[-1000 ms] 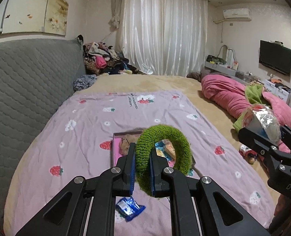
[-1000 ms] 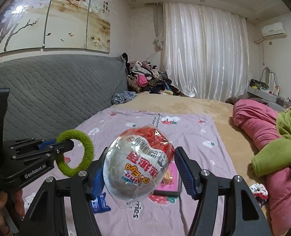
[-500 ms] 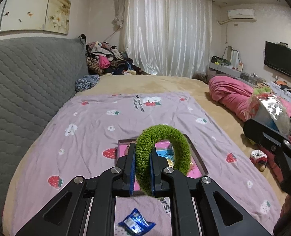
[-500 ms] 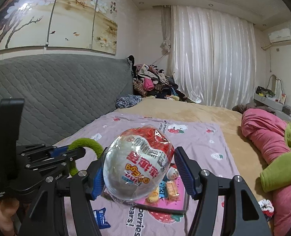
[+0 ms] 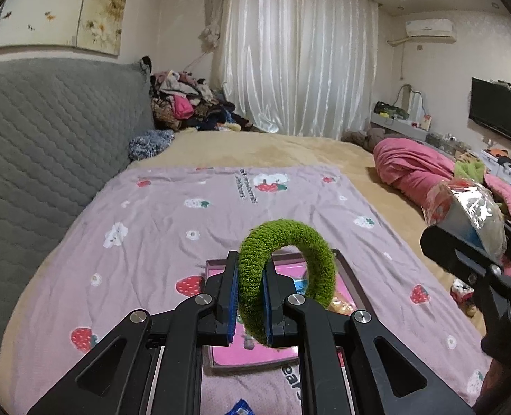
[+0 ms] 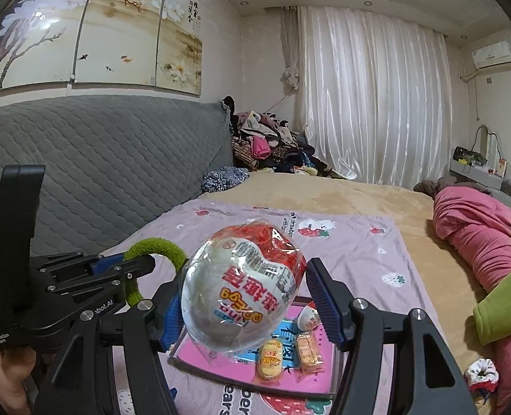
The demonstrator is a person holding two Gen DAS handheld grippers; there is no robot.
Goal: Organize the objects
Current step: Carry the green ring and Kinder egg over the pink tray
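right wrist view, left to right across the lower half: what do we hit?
Left gripper shut on the green fuzzy ring → wrapped egg toy in the right gripper → two small snack packs on the pink tray → green cloth on the pink quilt.

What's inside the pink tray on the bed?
The pink tray holds two small wrapped snacks and a little egg toy. The big wrapped egg hides part of it.

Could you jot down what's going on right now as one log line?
left gripper: shut on green ring | right gripper: shut on wrapped egg | pink tray: on bed, holds snacks
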